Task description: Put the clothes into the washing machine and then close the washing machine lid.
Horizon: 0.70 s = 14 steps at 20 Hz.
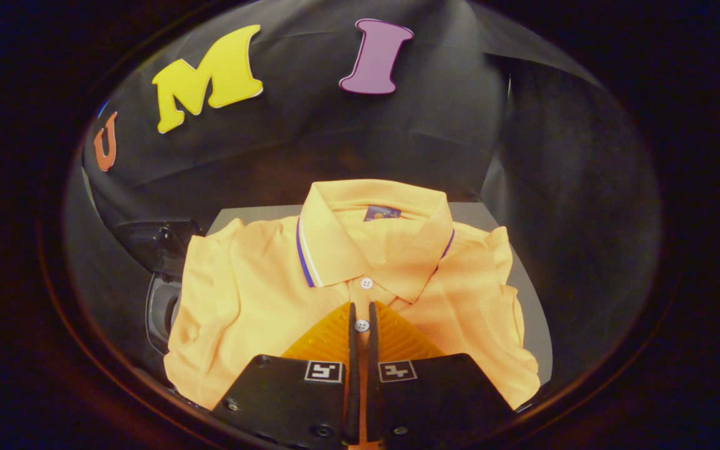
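Orange polo shirt [254, 300], folded collar-up on a grey surface [525, 275]: we log our gripper [361, 315] with fingers nearly together over its button placket, collar beyond them, shirt's length running straight ahead, dark washing machine [160, 281] left of shirt.

Tongs [360, 312] nearly closed; polo shirt [260, 300] blocks ahead.

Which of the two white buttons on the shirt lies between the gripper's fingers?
The lower button on the orange polo shirt lies in the narrow gap between the gripper's nearly closed fingers. The upper button, under the collar, lies just beyond the fingertips.
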Tool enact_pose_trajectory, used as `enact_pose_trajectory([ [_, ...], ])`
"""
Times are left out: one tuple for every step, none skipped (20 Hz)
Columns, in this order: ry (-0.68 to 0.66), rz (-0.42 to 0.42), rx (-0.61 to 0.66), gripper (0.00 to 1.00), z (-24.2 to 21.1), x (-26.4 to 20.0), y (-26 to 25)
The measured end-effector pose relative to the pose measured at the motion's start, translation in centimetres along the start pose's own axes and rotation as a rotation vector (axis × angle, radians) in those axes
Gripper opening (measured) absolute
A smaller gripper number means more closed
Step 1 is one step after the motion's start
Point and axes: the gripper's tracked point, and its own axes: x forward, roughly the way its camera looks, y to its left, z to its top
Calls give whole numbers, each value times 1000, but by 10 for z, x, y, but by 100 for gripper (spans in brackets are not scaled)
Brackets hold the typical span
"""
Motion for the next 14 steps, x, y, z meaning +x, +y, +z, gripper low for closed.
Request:
enact_pose_trajectory([
  [-4,12,3,6,-1,2,0],
  [-2,23,13,5,-3,1,1],
  [6,38,16,4,-3,0,2],
  [10,46,20,4,-3,-2,1],
  [15,57,29,4,-4,-5,2],
  [13,64,44,4,-5,-7,4],
  [8,70,50,4,-7,-11,5],
  [-3,77,47,4,-7,-16,6],
  [-7,83,38,4,-7,-21,7],
  [-21,88,38,4,-4,-28,9],
  [-31,97,39,4,-1,-34,11],
  [-40,111,44,4,3,-41,15],
  [-54,126,53,4,8,-46,21],
  [-72,138,56,4,13,-51,26],
])
